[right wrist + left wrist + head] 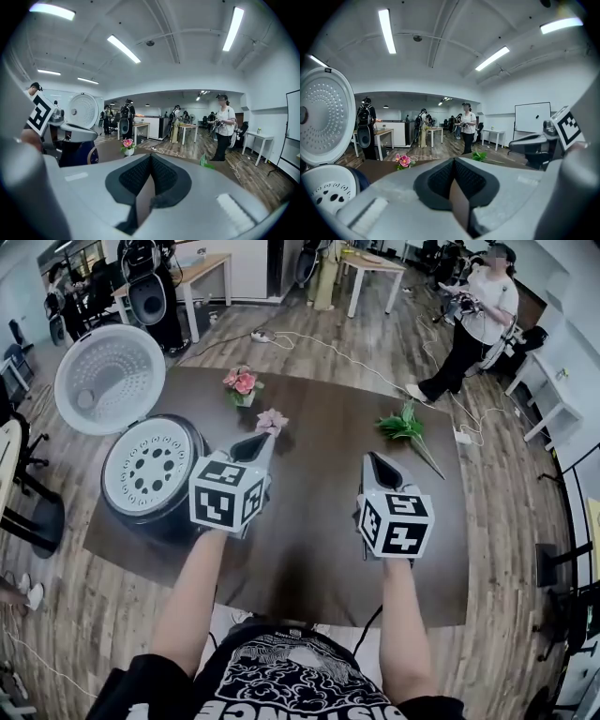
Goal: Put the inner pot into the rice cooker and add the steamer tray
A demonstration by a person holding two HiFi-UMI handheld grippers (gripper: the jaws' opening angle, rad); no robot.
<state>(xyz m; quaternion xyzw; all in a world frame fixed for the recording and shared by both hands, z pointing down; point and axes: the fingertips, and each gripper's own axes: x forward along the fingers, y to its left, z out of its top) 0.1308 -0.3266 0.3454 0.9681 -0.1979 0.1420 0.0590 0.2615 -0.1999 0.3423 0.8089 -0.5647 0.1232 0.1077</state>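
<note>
At the left edge of the table point(319, 531), the rice cooker point(173, 521) stands with its lid point(110, 379) up and the steamer tray point(148, 465) seated in its mouth (inner pot presumably beneath, hidden), left of and near the left gripper point(265, 437), the nearer one. Both it and the right gripper point(373, 461) hover with jaws pressed together on nothing. A pink flower point(273, 420) lies just beyond the left tips and a green sprig point(403, 426) beyond the right, neither between jaws and cooker.

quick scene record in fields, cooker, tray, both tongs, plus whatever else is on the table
rice cooker: at table's left edge, lid open
steamer tray: white, perforated, seated in the cooker's mouth
left tongs: shut, empty, above the table
right tongs: shut, empty, above the table
other items: pink bouquet, pale pink flower, green sprig
</note>
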